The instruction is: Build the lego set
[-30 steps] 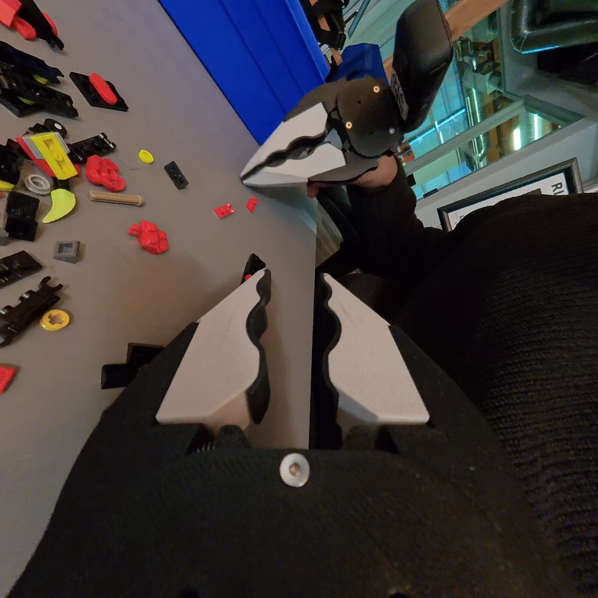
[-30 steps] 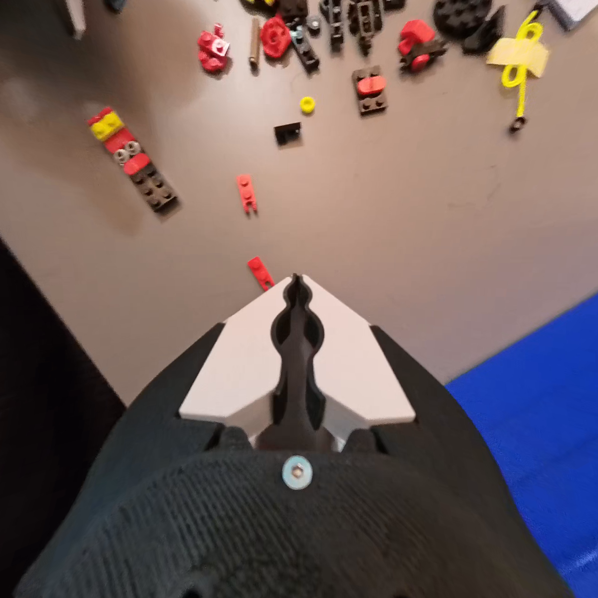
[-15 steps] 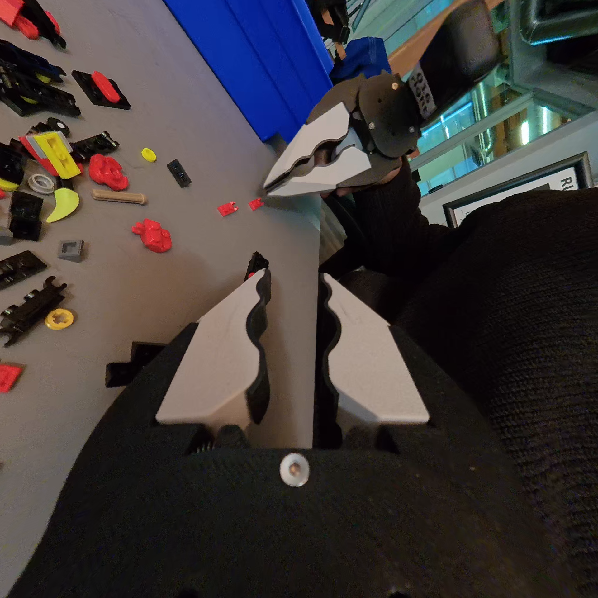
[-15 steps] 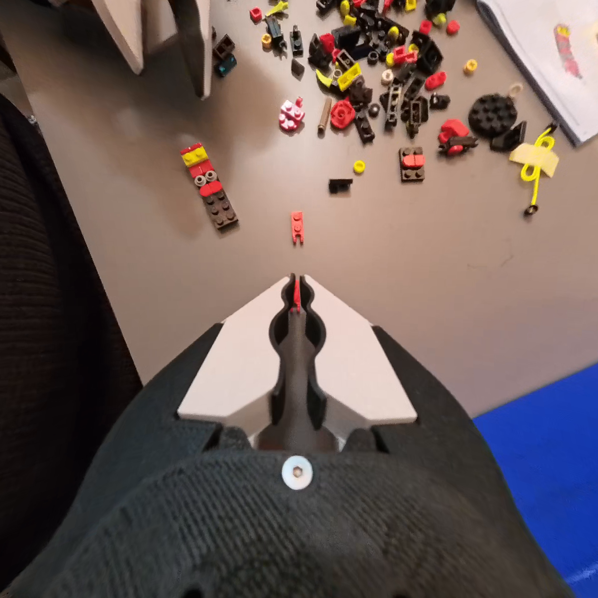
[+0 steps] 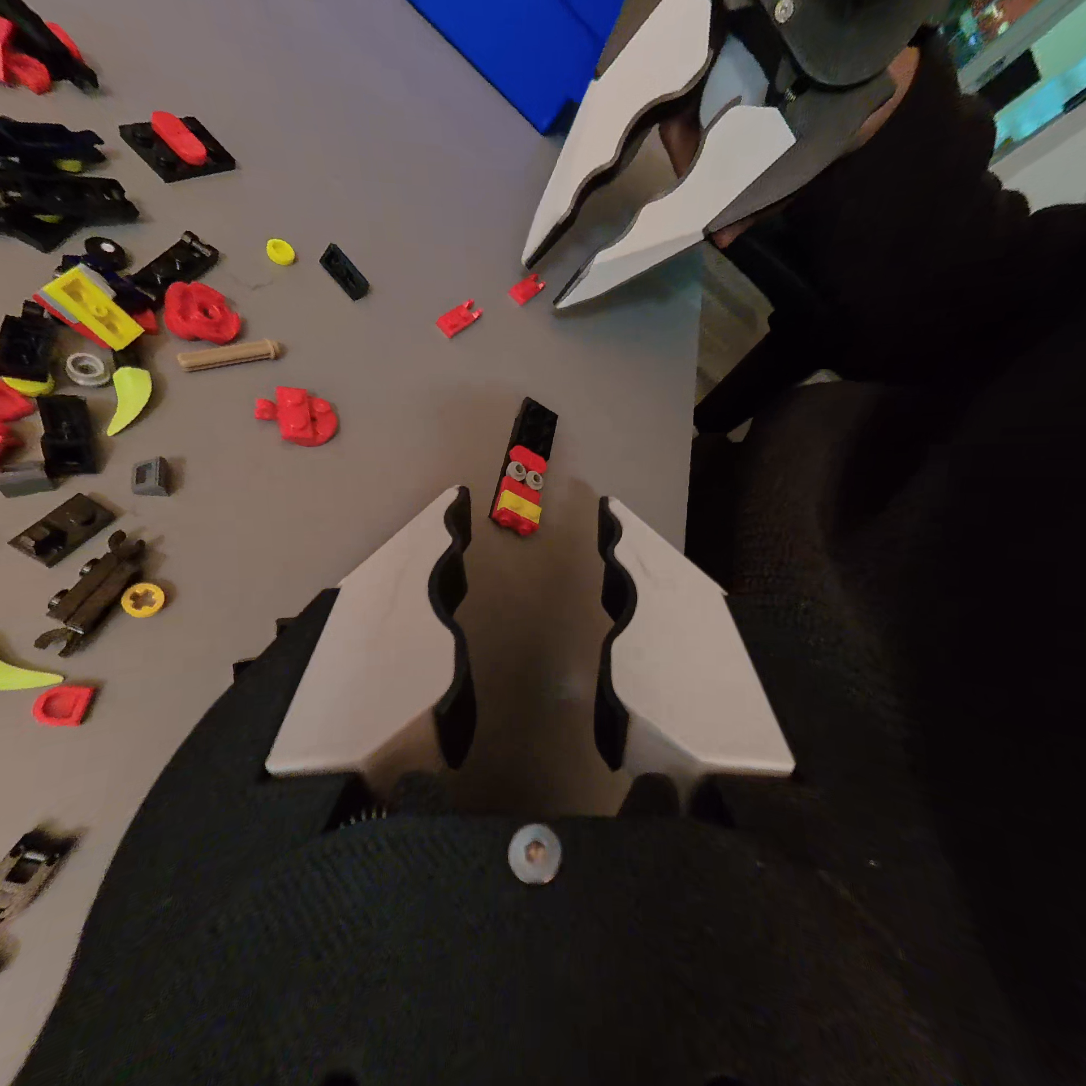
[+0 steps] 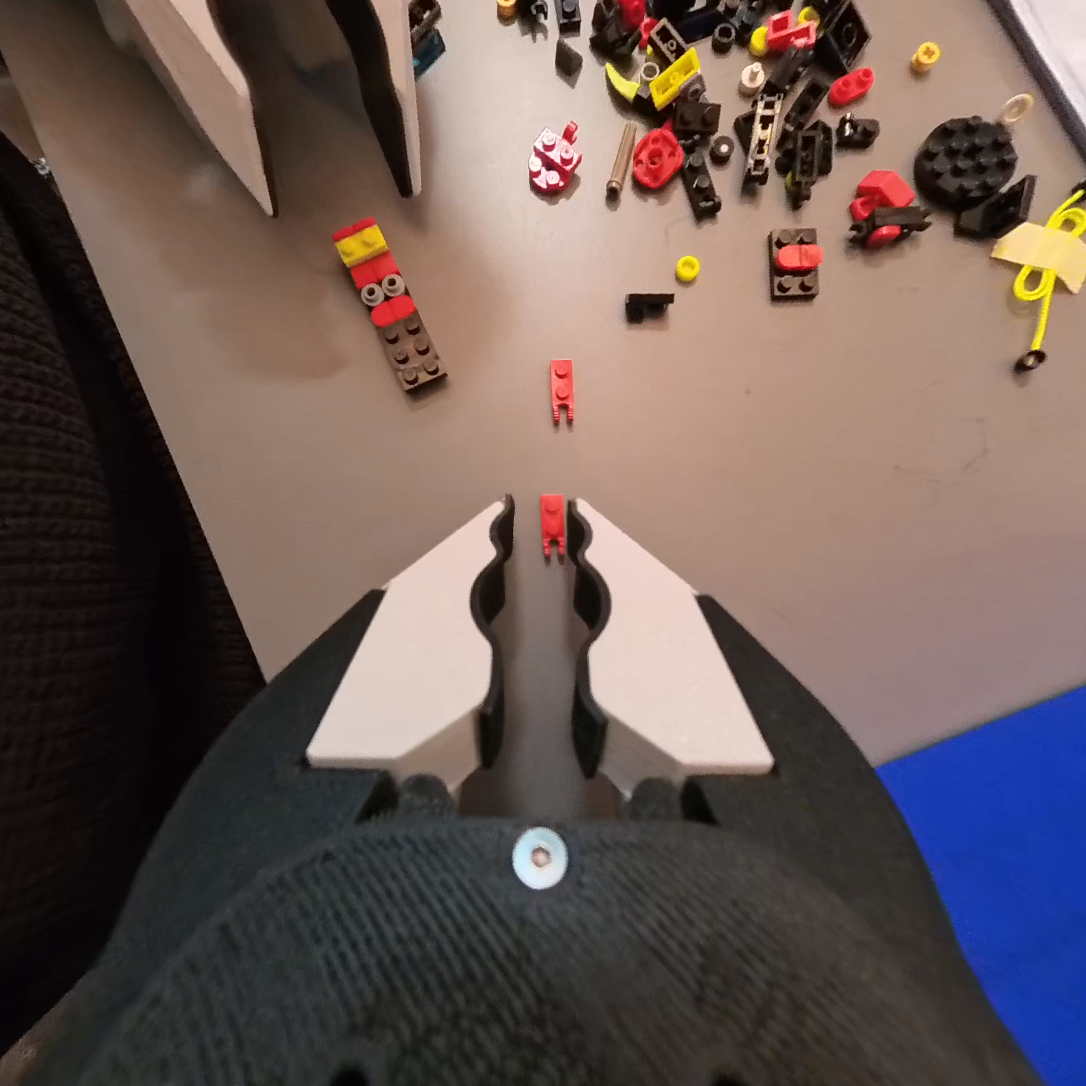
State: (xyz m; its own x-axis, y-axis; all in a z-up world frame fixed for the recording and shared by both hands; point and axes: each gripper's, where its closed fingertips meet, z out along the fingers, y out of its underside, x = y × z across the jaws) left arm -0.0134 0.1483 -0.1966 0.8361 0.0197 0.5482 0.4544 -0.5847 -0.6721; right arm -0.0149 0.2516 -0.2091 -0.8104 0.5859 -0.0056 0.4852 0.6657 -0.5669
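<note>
Near the table edge, the right gripper (image 6: 540,511) stands with jaws apart around a small red clip plate (image 6: 552,525) that lies flat on the grey table (image 6: 764,529); a second red clip plate (image 6: 561,389) lies just beyond. Farther left, the left gripper (image 5: 533,499), jaws apart and empty, hovers near the yellow end of the partly built black, red and yellow strip (image 5: 523,470). The step in hand appears to be picking up the clip plate. The next move calls for closing squarely on its thin sides, and for steadying the strip to receive it.
</note>
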